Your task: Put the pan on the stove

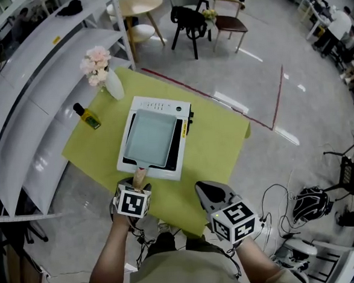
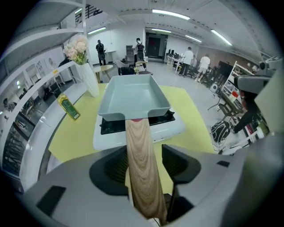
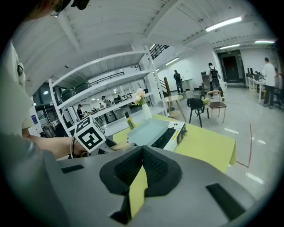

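The pale grey-blue rectangular pan (image 1: 149, 137) sits on top of the white tabletop stove (image 1: 157, 103), in the middle of the yellow-green table (image 1: 220, 147). Its wooden handle (image 1: 141, 176) sticks out toward me over the stove's near edge. My left gripper (image 1: 139, 184) is at that handle. In the left gripper view the handle (image 2: 141, 168) runs between the jaws of the left gripper (image 2: 144, 153), which stand open with a gap on the right side. The pan (image 2: 133, 95) lies level on the stove (image 2: 173, 128). My right gripper (image 1: 206, 190) hovers near the table's front edge, shut and empty (image 3: 142, 153).
A white vase with pink flowers (image 1: 111, 82) and a small oil bottle (image 1: 88, 117) stand on the table left of the stove. White shelving (image 1: 34, 87) runs along the left. A round table and chairs (image 1: 190, 22) are beyond.
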Motion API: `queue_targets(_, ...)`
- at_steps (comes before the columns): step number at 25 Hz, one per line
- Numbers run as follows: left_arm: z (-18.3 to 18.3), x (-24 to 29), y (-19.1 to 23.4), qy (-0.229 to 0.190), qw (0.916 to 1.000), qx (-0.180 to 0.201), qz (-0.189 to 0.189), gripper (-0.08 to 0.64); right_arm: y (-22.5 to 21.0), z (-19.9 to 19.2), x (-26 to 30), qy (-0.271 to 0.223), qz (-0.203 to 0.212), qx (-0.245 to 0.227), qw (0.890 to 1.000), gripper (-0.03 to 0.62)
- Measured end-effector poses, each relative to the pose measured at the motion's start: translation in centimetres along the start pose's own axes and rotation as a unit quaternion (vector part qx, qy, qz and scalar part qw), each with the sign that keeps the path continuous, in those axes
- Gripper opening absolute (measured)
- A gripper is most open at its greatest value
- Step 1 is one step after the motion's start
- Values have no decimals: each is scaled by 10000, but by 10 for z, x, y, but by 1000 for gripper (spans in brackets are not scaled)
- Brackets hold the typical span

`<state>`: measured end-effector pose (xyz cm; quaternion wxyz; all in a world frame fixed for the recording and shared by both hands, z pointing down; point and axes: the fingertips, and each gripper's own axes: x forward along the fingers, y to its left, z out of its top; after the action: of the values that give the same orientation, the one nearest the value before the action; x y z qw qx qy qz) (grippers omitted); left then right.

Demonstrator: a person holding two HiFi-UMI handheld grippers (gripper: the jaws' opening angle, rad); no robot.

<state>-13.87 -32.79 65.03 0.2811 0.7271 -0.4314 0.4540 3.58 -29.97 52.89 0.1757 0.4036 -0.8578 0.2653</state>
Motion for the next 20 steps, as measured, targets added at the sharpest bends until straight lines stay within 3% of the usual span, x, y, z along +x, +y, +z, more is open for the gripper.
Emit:
queue_targets(12, 8, -37, 8, -456, 9978, 126, 460, 271, 7, 4, -26, -154, -126, -90, 9998, 6)
queue_targets(20, 25, -85, 8, -981, 9925, 241, 681, 275, 16, 26, -40, -409, -131, -322, 9986, 6)
